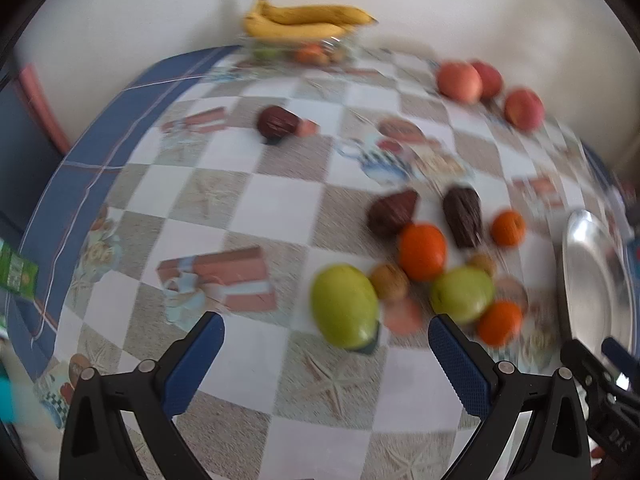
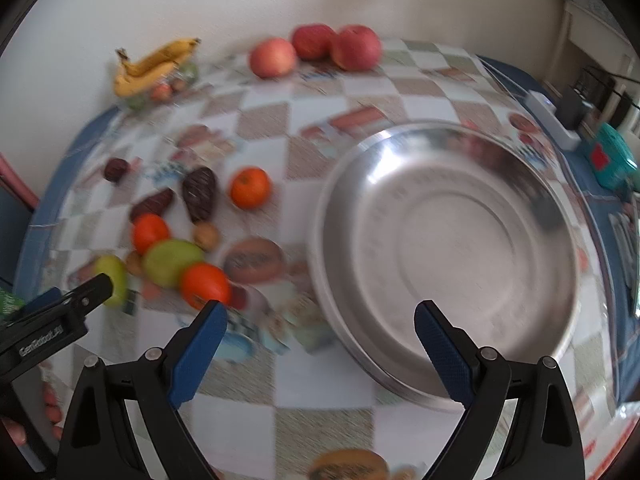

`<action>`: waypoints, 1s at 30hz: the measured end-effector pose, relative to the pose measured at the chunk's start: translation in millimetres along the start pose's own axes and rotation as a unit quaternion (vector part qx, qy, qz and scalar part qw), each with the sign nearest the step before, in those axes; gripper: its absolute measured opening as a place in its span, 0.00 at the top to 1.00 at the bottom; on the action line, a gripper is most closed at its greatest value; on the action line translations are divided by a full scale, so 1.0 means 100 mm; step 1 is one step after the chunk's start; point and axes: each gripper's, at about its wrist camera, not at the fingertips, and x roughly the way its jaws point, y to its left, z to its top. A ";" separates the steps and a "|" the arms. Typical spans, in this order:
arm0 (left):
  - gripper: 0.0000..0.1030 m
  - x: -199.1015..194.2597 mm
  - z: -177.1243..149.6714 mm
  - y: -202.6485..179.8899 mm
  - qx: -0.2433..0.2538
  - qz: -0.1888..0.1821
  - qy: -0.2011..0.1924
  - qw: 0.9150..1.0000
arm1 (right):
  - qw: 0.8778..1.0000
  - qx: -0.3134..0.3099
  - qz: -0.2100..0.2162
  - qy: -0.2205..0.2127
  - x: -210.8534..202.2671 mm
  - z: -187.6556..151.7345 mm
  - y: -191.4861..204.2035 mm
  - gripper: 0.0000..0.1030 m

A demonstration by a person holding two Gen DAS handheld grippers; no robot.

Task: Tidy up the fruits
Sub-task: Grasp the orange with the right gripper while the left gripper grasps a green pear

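The left gripper (image 1: pixel 326 344) hangs over the checked tablecloth (image 1: pixel 248 184) with its blue-padded jaws spread wide and nothing between them. Just ahead of it lies a green fruit (image 1: pixel 345 306), and beside that a loose cluster: a second green fruit (image 1: pixel 462 293), 3 oranges (image 1: pixel 422 251), 2 dark brown ridged fruits (image 1: pixel 462 216) and some small brownish ones, too blurred to name. A third dark fruit (image 1: pixel 277 122) sits apart, further up the table. 3 red apples (image 1: pixel 459 82) rest near the wall, and a bunch of bananas (image 1: pixel 304 20) lies on top of a clear container holding more fruit, in the far corner.

The right gripper (image 2: pixel 320 326) is likewise wide open and holds nothing. It hovers at the near edge of a large, shallow steel bowl (image 2: pixel 460 256), which stands on the table to the right of the fruit cluster. The bowl looks bare inside. A teal object (image 2: pixel 612 160) sits at the table's right edge.
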 end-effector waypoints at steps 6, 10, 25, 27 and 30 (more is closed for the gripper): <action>0.00 0.01 0.10 0.18 -0.036 -0.017 -0.019 0.999 | 0.998 -0.033 0.052 -0.023 -0.06 0.17 0.21 0.08; 0.00 0.05 0.16 0.20 -0.046 -0.053 -0.004 0.997 | 0.995 -0.065 0.070 -0.029 -0.15 0.26 0.38 0.08; 0.08 0.33 0.14 0.16 -0.061 -0.069 0.050 0.994 | 0.986 -0.137 0.089 0.025 0.17 0.27 0.61 0.33; 0.13 0.35 0.13 0.15 -0.062 -0.076 0.058 0.994 | 0.986 -0.135 0.093 0.040 0.25 0.23 0.62 0.35; 0.18 0.39 0.12 0.15 -0.068 -0.087 0.068 0.992 | 0.985 -0.131 0.099 0.053 0.34 0.20 0.62 0.41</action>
